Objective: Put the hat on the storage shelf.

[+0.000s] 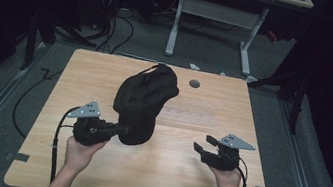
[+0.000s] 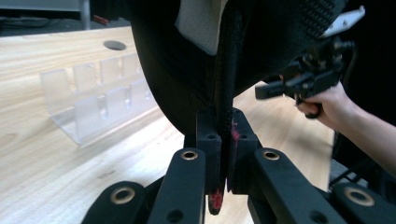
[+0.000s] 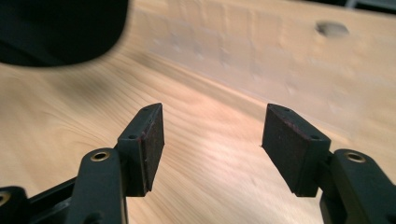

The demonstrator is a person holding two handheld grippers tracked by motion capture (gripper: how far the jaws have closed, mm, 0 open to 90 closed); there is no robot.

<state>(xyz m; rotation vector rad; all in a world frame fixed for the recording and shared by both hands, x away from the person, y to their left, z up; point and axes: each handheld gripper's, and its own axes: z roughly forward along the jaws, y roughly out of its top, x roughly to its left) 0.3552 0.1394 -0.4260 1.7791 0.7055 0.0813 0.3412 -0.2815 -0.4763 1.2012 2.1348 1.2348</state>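
Wooden table (image 1: pixel 150 182): left gripper (image 1: pixel 121 129) pinches black bag (image 1: pixel 143 100)

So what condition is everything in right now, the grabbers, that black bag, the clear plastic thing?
Left gripper: shut on a strap of the bag.
Right gripper: open, holding nothing, above the table.
Bag: upright on the table, pinched at its lower edge.
Clear rack: lying on the table, its slots look empty.

High view overhead, facing forward; gripper views low, close; all share wooden table (image 1: pixel 106 79).
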